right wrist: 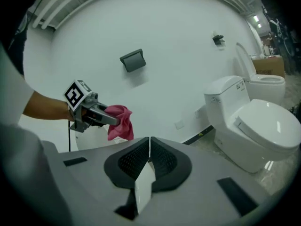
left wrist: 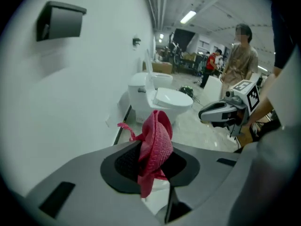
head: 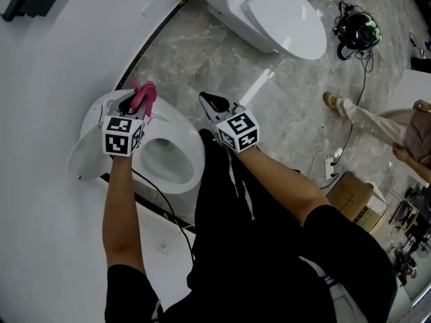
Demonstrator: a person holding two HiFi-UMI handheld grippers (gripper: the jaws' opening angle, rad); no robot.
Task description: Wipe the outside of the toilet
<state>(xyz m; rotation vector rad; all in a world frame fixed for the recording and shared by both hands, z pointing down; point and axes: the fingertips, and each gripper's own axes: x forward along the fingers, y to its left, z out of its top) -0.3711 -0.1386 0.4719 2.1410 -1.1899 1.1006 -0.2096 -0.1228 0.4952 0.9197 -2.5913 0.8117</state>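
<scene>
Gaping toilet bowl (head: pixel 193 159) — pink cloth (head: pixel 144 97) near rim

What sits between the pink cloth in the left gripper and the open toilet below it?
Nothing visible. The pink cloth, clamped in the left gripper, hangs over the rear rim of the open toilet with no object between. The right gripper, shut and empty, is off to the side.

There were three toilets (right wrist: pixel 256 126) and one pink cloth (head: pixel 144 95). Two grippers showed, the left gripper (head: pixel 135 104) and the right gripper (head: pixel 207 100), plus one black wall holder (right wrist: pixel 133 60).
</scene>
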